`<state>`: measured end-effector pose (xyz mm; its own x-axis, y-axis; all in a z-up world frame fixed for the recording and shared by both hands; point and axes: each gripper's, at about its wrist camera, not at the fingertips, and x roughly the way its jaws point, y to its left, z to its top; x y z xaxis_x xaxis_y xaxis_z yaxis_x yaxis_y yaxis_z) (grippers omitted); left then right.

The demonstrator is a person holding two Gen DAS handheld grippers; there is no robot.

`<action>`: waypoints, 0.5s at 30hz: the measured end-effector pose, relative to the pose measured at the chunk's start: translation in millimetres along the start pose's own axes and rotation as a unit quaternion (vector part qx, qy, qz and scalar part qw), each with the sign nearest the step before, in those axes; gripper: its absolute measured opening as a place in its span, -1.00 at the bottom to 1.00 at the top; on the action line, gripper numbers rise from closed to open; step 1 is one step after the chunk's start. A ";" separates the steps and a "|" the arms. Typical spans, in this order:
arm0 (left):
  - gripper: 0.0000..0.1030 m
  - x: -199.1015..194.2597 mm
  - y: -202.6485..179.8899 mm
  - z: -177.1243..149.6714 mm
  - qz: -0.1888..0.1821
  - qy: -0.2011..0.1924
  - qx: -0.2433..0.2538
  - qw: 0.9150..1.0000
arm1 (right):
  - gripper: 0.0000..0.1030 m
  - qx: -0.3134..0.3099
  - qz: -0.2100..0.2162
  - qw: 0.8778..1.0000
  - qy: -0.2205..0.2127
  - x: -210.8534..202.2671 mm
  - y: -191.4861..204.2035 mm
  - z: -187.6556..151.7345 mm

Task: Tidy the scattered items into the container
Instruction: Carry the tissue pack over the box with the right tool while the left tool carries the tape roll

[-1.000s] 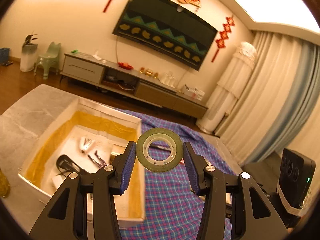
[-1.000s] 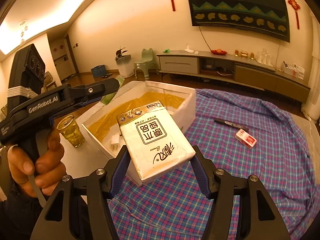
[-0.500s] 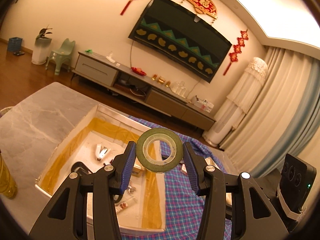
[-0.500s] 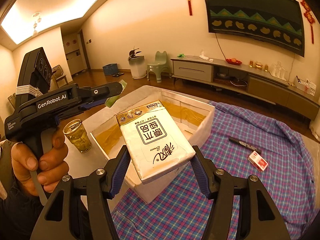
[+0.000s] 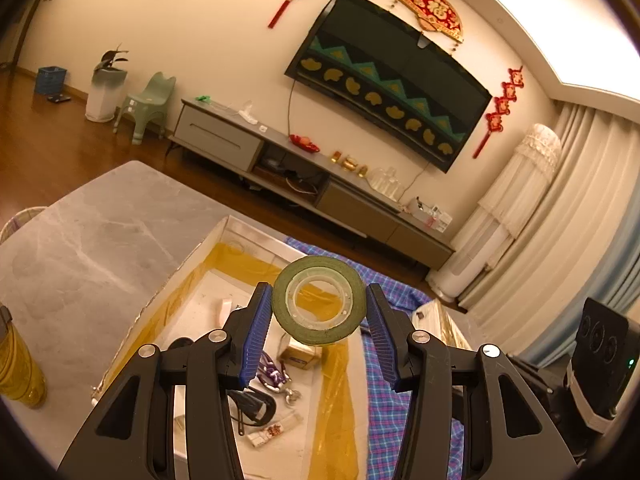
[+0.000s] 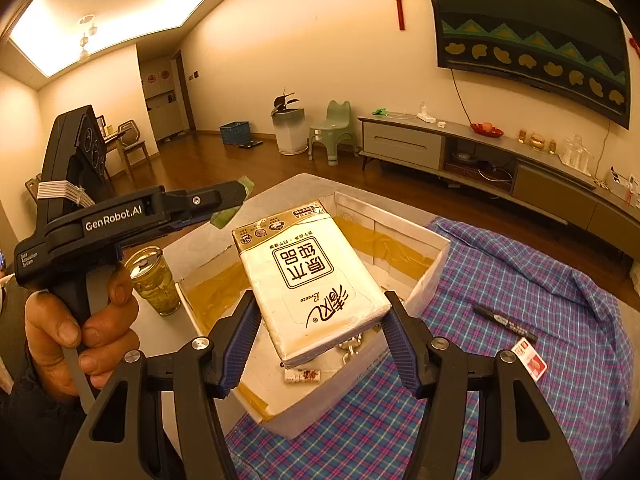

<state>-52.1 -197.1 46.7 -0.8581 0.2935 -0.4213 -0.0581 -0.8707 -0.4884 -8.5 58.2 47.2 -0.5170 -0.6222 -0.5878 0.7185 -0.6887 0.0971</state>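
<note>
My left gripper (image 5: 319, 314) is shut on a green tape roll (image 5: 344, 322), which hangs above the open white box (image 5: 182, 270) lined with yellow tape. Several small things lie in the box, among them a black cable and a metal clasp. My right gripper (image 6: 320, 320) is shut on a white and gold tissue pack (image 6: 308, 276), held tilted over the box's (image 6: 404, 222) near corner. In the right wrist view the left gripper (image 6: 236, 202) shows side-on, over the box's left edge. A black marker (image 6: 505, 323) and a small red packet (image 6: 530, 364) lie on the plaid cloth (image 6: 540, 280).
A glass jar of yellow tea (image 6: 154, 280) stands on the grey marble table (image 5: 88, 240) left of the box. A person's hand (image 6: 68, 328) grips the left tool. A TV cabinet and a curtain stand behind the table.
Both grippers have moved towards the box with their loads still held. In the left wrist view the box has slid from the left to beneath the tape roll.
</note>
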 end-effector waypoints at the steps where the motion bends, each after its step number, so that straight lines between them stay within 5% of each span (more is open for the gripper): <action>1: -0.04 2.5 0.0 1.0 0.002 0.002 0.000 1.000 | 0.20 -0.003 0.000 1.000 0.000 2.9 -0.5 2.5; 15: -0.04 48.0 17.4 11.8 0.035 0.027 -0.025 0.999 | 0.20 -0.025 0.015 0.999 0.031 52.7 -18.9 23.4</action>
<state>-100.3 -202.8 27.0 -0.8305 0.2539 -0.4958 0.0279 -0.8700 -0.4923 -60.2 29.7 33.1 -0.4663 -0.6166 -0.6343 0.7562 -0.6500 0.0760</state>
